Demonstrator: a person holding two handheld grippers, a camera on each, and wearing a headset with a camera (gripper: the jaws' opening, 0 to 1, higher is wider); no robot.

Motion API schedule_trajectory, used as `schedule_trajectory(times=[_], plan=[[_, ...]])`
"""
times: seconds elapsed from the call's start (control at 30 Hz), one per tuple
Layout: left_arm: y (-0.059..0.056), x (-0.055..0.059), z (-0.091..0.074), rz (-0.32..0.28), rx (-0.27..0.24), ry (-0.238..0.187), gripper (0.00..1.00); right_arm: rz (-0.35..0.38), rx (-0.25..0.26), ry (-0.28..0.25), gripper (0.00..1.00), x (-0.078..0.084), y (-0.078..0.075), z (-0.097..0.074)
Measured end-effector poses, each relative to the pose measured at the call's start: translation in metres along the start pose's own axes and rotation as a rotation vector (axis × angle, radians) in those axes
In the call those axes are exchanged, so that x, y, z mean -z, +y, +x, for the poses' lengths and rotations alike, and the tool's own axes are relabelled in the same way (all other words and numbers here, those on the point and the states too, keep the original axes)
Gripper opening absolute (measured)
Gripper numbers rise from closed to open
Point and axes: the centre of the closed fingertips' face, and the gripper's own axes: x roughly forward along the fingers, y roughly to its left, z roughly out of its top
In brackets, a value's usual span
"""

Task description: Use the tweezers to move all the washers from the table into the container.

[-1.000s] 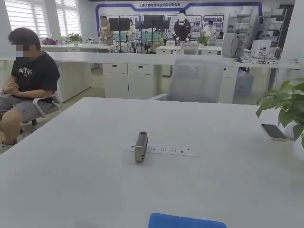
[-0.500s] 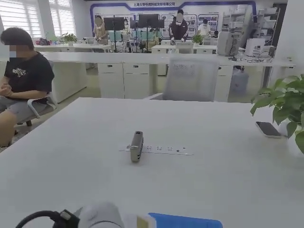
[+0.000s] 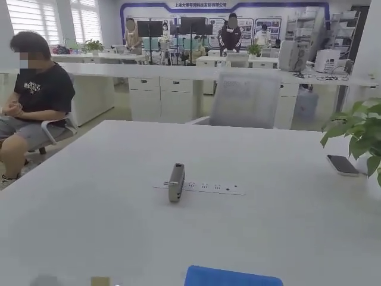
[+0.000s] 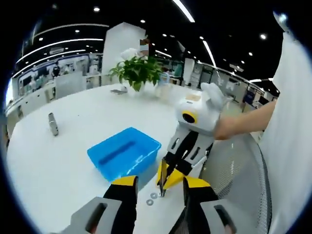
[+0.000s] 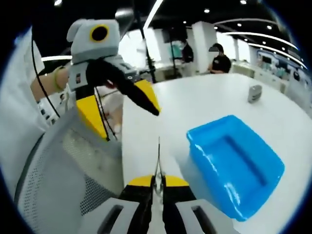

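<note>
Checking our right gripper (image 5: 157, 183) first: are we pinched onto the tweezers (image 5: 158, 156)?

We are. Its jaws are closed flat on the handle end, so the thin points run straight out ahead where we can aim them.

And our left gripper (image 5: 130, 124)?

Spread wide, with nothing in it. We hold it close beside the right one, probably just out of the way, since the picking needs one tool.

Where are the washers (image 4: 151, 199)?

In the left gripper view at least two small rings lie on the table (image 4: 58, 161) near its close edge, just beside the tweezer points. We cannot tell whether the points touch one or grip one.

The container (image 4: 124, 155)?

Blue, open side up, near the washers and a little farther in on the table, so we judge each carry to be short. We make out no washer in it, so we reckon the work is near its start, and the next move calls for a fine nip on a flat ring
</note>
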Motion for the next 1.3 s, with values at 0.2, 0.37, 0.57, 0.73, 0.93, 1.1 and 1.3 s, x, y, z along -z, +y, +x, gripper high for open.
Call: schedule_trajectory(times=[0.2, 0.37, 0.57, 0.73, 0.93, 1.1, 1.3], plan=[[0.011, 0.004, -0.02, -0.096, -0.142, -0.162, 0.59, 0.157, -0.01, -0.143, 0.02, -0.014, -0.006, -0.011], [0.017, -0.002, -0.028, -0.157, -0.233, -0.294, 0.77, 0.233, -0.01, -0.216, 0.03, -0.03, -0.008, -0.027], [0.023, -0.018, -0.036, -0.183, -0.293, -0.483, 0.96, 0.279, -0.003, -0.264, 0.03, -0.043, -0.01, -0.042], [0.035, -0.035, -0.057, -0.214, -0.351, -0.651, 0.99, 0.288, 0.036, -0.27, 0.03, -0.049, -0.02, -0.059], [0.041, -0.028, -0.054, -0.167, -0.418, -0.597, 0.99, 0.294, 0.074, -0.307, 0.03, -0.063, -0.036, -0.078], [0.035, -0.025, -0.044, -0.12, -0.399, -0.543, 0.98, 0.309, 0.107, -0.333, 0.03, -0.072, -0.055, -0.086], [0.038, -0.024, -0.045, -0.122, -0.411, -0.538, 0.96, 0.325, 0.15, -0.346, 0.03, -0.077, -0.076, -0.089]])
